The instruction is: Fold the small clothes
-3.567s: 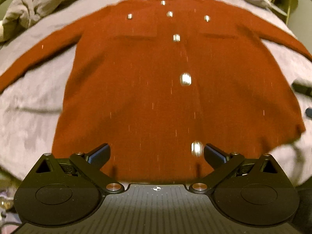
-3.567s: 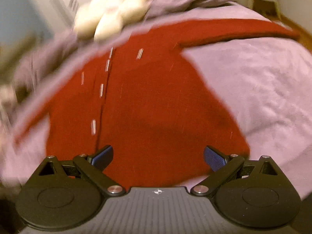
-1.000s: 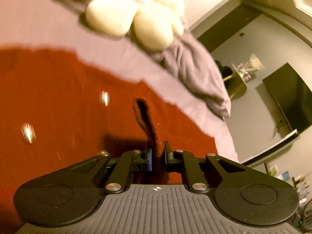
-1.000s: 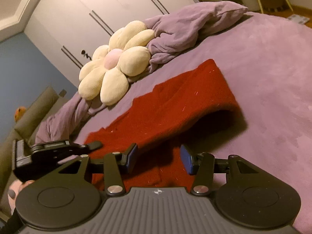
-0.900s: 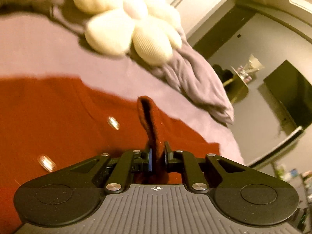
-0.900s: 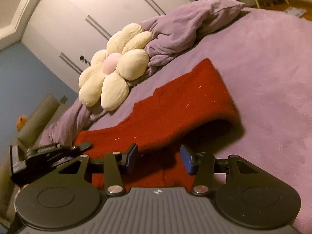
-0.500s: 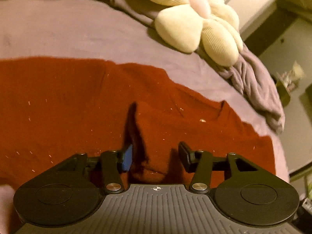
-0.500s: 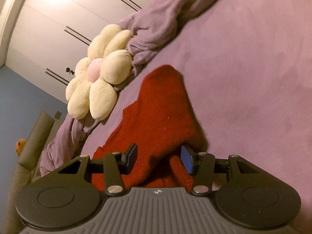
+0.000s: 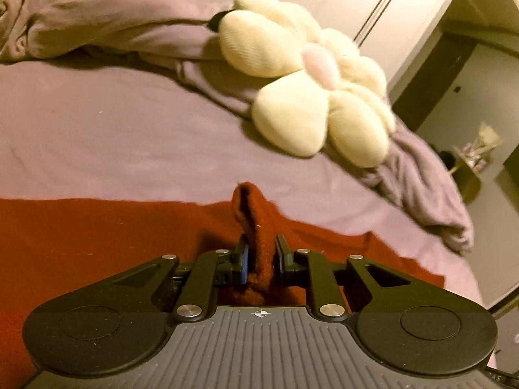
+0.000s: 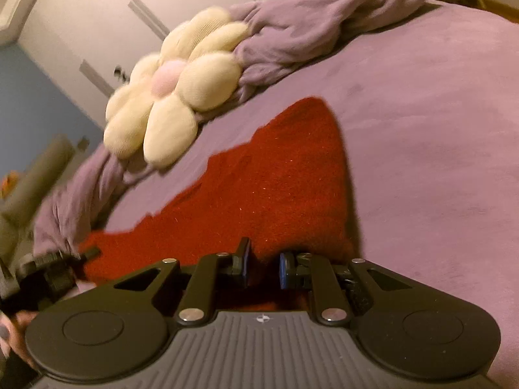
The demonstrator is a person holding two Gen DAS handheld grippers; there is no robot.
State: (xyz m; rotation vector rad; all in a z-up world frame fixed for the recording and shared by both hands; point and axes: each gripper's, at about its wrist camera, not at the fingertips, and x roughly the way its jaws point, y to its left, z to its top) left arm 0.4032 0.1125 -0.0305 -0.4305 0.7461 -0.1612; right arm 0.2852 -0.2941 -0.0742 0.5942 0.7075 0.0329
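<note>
A red knit cardigan (image 9: 97,236) lies on the purple bed cover (image 9: 113,129). My left gripper (image 9: 261,262) is closing, and its pads pinch an upright ridge of the red fabric (image 9: 249,207) between them. In the right wrist view the cardigan (image 10: 275,178) runs up to a folded-over point. My right gripper (image 10: 264,267) is closing on its near edge, with red fabric between the pads. The left gripper (image 10: 48,275) shows at the lower left of that view, by the garment's other end, in a person's hand (image 10: 13,334).
A cream flower-shaped pillow (image 9: 308,97) lies at the head of the bed against a rumpled purple duvet (image 9: 81,22). White wardrobe doors (image 9: 324,0) stand behind. Bare bed cover (image 10: 438,129) stretches right of the garment. A small side table (image 9: 470,168) stands off the bed.
The left jaws stood half open around the fabric ridge half a second ago and have closed on it. The right jaws have narrowed from half open onto the cardigan's edge. Both views swung.
</note>
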